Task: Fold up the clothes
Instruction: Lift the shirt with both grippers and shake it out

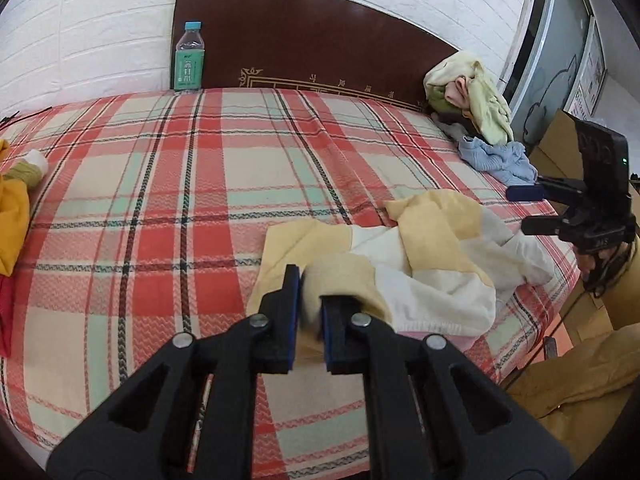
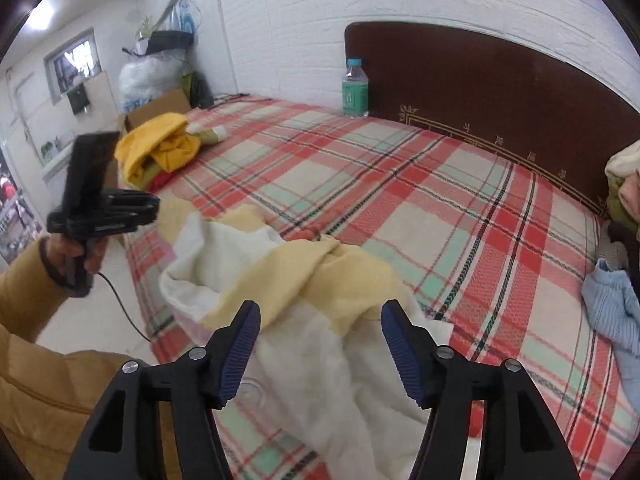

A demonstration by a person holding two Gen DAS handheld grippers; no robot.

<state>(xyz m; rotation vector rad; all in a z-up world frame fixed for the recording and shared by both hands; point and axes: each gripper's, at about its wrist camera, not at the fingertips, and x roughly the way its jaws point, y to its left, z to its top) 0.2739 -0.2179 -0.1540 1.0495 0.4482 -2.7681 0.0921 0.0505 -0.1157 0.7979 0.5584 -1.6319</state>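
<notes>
A crumpled yellow-and-white garment point(image 1: 432, 248) point(image 2: 320, 272) lies near the front edge of the plaid bedspread point(image 1: 180, 184) point(image 2: 440, 208). In the left wrist view, my left gripper point(image 1: 310, 284) is shut on a yellow fold at the garment's near left end. The same gripper point(image 2: 157, 210) shows at the left of the right wrist view, held by a hand in a tan sleeve. My right gripper point(image 2: 320, 312) hangs open just above the garment's white part, with nothing between its fingers. It also appears at the garment's right end point(image 1: 516, 209).
A water bottle point(image 1: 189, 58) point(image 2: 355, 90) stands against the dark headboard point(image 1: 320, 40). A pile of clothes point(image 1: 472, 96) and a blue garment point(image 1: 496, 160) point(image 2: 612, 308) sit at the bed's right. Yellow clothes point(image 1: 12, 216) point(image 2: 156, 148) lie at its left. A cardboard box point(image 2: 160, 108) is beyond.
</notes>
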